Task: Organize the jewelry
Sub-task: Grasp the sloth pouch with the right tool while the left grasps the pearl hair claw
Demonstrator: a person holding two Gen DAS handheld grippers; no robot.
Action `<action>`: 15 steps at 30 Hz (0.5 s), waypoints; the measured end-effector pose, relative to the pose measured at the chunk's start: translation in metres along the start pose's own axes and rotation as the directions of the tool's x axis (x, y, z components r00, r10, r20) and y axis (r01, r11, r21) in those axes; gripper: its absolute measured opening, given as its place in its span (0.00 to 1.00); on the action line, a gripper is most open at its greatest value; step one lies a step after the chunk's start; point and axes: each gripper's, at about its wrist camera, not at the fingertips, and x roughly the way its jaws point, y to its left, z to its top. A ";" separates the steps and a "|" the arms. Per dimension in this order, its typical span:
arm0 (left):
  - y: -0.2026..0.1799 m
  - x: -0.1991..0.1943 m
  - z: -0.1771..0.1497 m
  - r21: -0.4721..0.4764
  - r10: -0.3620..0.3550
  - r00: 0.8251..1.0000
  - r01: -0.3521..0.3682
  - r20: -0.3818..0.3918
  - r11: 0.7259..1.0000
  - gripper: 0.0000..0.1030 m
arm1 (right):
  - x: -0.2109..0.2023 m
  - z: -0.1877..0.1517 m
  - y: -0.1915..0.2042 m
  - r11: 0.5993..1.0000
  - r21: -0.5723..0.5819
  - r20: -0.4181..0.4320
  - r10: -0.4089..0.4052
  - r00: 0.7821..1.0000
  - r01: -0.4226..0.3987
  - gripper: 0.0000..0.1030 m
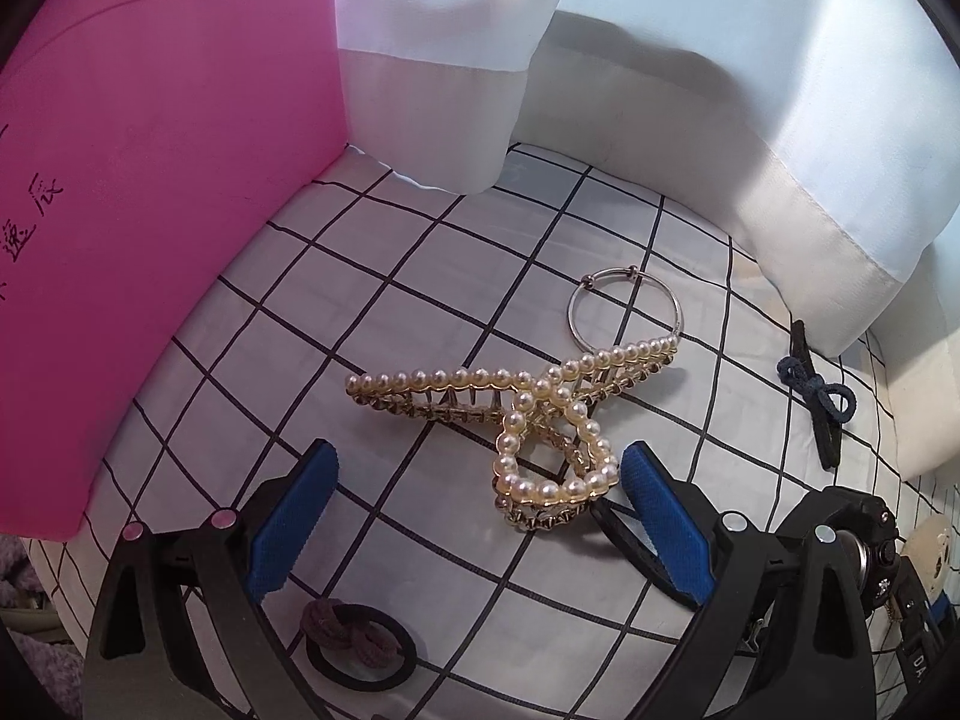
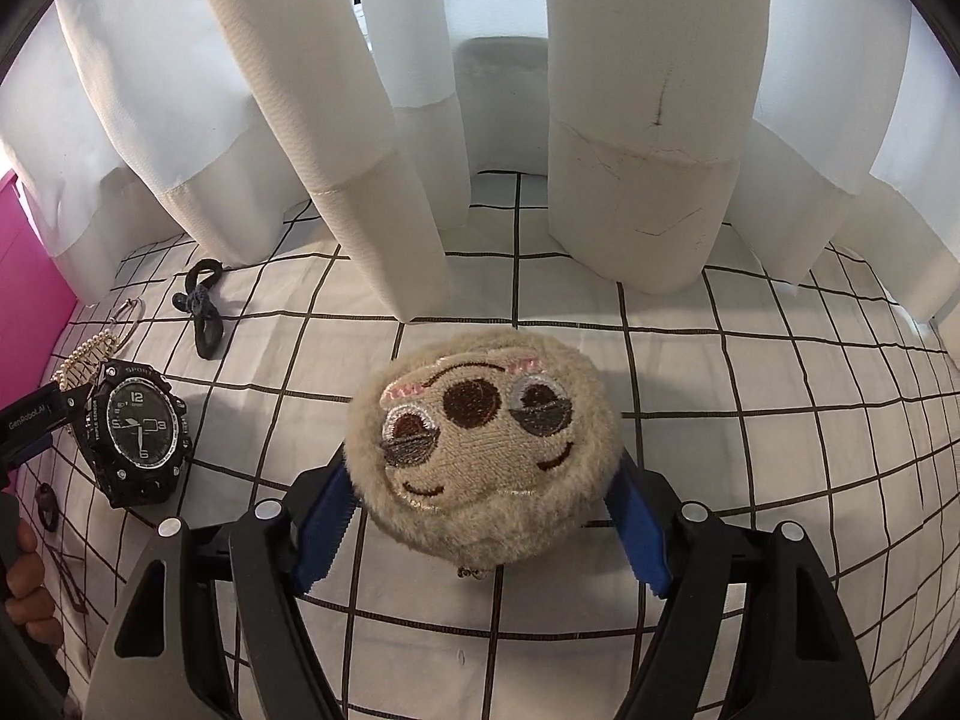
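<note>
White curtains (image 2: pixel 384 120) edge grid-patterned bedsheet (image 2: pixel 750 420).

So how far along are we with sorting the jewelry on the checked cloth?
Nothing looks sorted yet: no tray or box is in view. In hand: the right gripper flanks the furry beige sloth-face pouch; the left gripper, open, straddles the pearl-studded gold claw clip. Left loose: silver bangle, black sport watch, dark blue bow hair tie, brown knotted hair tie.
</note>
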 end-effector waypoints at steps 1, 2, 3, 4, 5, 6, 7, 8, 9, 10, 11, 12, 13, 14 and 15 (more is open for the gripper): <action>-0.001 0.000 0.000 0.000 0.011 1.000 -0.011 0.009 1.000 0.91 | 0.000 -0.001 0.001 1.000 -0.007 0.004 -0.005 1.000 0.005 0.71; -0.001 0.003 0.002 -0.001 0.016 1.000 -0.016 0.012 1.000 0.91 | 0.000 -0.002 0.004 1.000 -0.012 0.009 -0.008 1.000 0.009 0.71; -0.001 0.003 0.003 -0.007 0.018 1.000 -0.018 0.017 1.000 0.91 | 0.001 -0.003 0.005 1.000 -0.017 0.015 -0.012 1.000 0.012 0.71; -0.001 0.003 0.004 -0.015 0.018 1.000 -0.018 0.021 1.000 0.91 | 0.000 -0.004 0.006 1.000 -0.023 0.020 -0.016 1.000 0.017 0.70; 0.000 0.003 0.004 -0.023 0.019 0.999 -0.018 0.026 1.000 0.89 | 0.001 -0.005 0.007 0.999 -0.031 0.024 -0.021 0.999 0.022 0.70; 0.001 0.002 0.005 -0.029 0.024 0.999 -0.023 0.034 0.999 0.85 | 0.001 -0.006 0.008 0.999 -0.037 0.028 -0.024 0.999 0.025 0.70; 0.002 0.001 0.005 -0.031 0.028 0.999 -0.026 0.042 0.999 0.82 | 0.002 -0.007 0.010 0.999 -0.041 0.032 -0.026 0.999 0.028 0.70; 0.002 0.001 0.006 -0.028 0.032 0.998 -0.031 0.048 0.999 0.76 | 0.002 -0.008 0.011 0.999 -0.043 0.036 -0.028 0.999 0.029 0.70; 0.001 -0.001 0.005 -0.024 0.031 0.998 -0.030 0.053 0.999 0.72 | 0.001 -0.009 0.012 0.999 -0.044 0.040 -0.028 0.999 0.029 0.70; 0.001 -0.002 0.004 -0.022 0.028 0.998 -0.027 0.056 0.999 0.71 | 0.001 -0.010 0.012 0.999 -0.045 0.043 -0.028 0.999 0.029 0.70; 0.001 -0.003 0.004 -0.020 0.028 0.998 -0.027 0.060 0.999 0.66 | 0.000 -0.012 0.013 0.998 -0.047 0.046 -0.027 0.999 0.029 0.70; 0.001 -0.005 0.004 -0.019 0.027 0.997 -0.025 0.066 1.000 0.58 | 0.000 -0.012 0.014 0.998 -0.050 0.048 -0.025 0.999 0.028 0.70; 0.000 -0.006 0.003 -0.017 0.024 0.997 -0.023 0.071 1.000 0.54 | -0.001 -0.014 0.015 0.998 -0.052 0.050 -0.024 0.998 0.027 0.69; 0.000 -0.008 0.003 -0.013 0.020 0.997 -0.019 0.076 1.000 0.44 | -0.002 -0.017 0.015 0.998 -0.055 0.053 -0.022 0.998 0.025 0.67; -0.001 -0.009 0.003 -0.007 0.013 0.997 -0.012 0.081 1.000 0.31 | -0.003 -0.018 0.015 0.998 -0.060 0.055 -0.020 0.998 0.023 0.65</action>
